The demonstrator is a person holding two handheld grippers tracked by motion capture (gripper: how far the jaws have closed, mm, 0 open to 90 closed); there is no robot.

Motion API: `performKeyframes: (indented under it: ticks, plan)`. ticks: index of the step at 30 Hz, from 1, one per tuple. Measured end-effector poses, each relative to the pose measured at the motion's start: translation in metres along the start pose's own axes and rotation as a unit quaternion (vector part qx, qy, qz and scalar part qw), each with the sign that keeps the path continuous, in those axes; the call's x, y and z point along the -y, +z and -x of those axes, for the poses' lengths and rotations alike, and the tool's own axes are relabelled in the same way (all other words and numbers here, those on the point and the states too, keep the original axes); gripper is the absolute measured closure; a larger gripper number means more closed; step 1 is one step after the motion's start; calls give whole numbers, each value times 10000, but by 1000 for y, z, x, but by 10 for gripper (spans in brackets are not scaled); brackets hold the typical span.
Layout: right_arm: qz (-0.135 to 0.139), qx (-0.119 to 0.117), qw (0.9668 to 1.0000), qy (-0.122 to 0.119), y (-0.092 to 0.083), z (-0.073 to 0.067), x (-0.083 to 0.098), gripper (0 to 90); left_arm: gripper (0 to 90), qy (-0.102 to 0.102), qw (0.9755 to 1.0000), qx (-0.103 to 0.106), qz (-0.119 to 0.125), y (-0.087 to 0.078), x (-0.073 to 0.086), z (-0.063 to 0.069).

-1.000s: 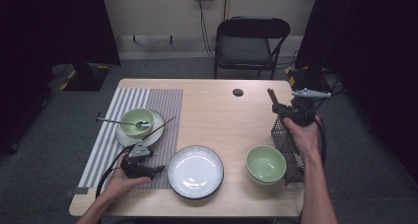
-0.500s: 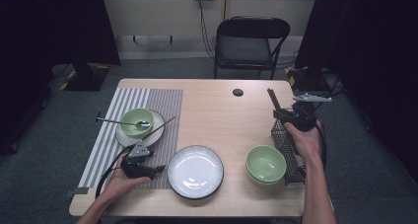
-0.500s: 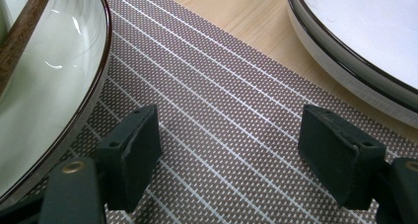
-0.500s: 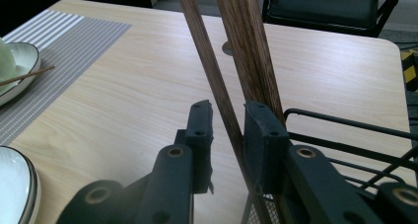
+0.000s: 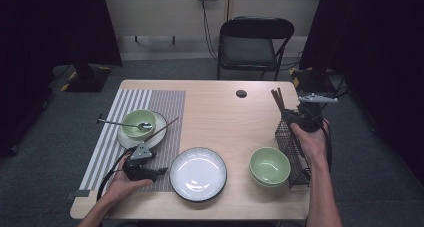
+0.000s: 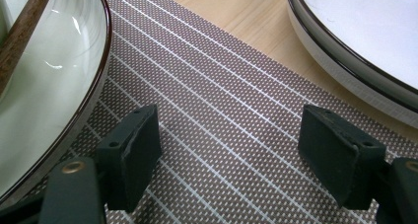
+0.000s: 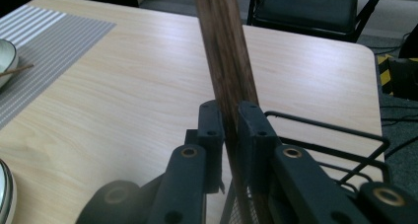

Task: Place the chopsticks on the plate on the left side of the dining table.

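The jaws of the right gripper [image 7: 229,123] have just been closing and now pinch the dark brown wooden chopsticks [image 7: 224,51] between them. The sticks stand almost upright, long axis leaning to the upper left of the high view, lower ends inside the black wire basket [image 5: 289,142] at the right edge of the counter [image 5: 220,117]. The right hand [image 5: 311,139] is clearly the nearer one.

The left gripper [image 6: 231,150] rests with jaws wide and empty on the grey striped placemat [image 6: 217,110], between the pale green plate [image 6: 49,86] and the white plate with dark rim [image 6: 355,41].
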State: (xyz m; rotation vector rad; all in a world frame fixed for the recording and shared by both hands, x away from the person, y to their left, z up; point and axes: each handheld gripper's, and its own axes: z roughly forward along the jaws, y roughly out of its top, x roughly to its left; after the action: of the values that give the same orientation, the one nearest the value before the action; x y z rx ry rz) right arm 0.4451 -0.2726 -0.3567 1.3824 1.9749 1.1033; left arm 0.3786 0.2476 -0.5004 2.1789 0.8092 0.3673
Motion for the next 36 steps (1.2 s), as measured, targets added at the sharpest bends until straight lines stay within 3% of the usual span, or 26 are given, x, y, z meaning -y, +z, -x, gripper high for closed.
performKeyframes:
  ticks: [7, 18, 36]
  plan:
    - [324, -138, 9993, 92, -3, 3, -4, 834, 236, 0, 10000, 0, 0, 0, 0, 0]
    - [937, -205, 9953, 132, -12, 3, -16, 848, 237, 3, 10000, -8, -4, 0, 0, 0]
    - [1320, -345, 9906, -59, -29, -13, -45, 844, 274, -140, 9999, -11, -21, -1, -1, 0]
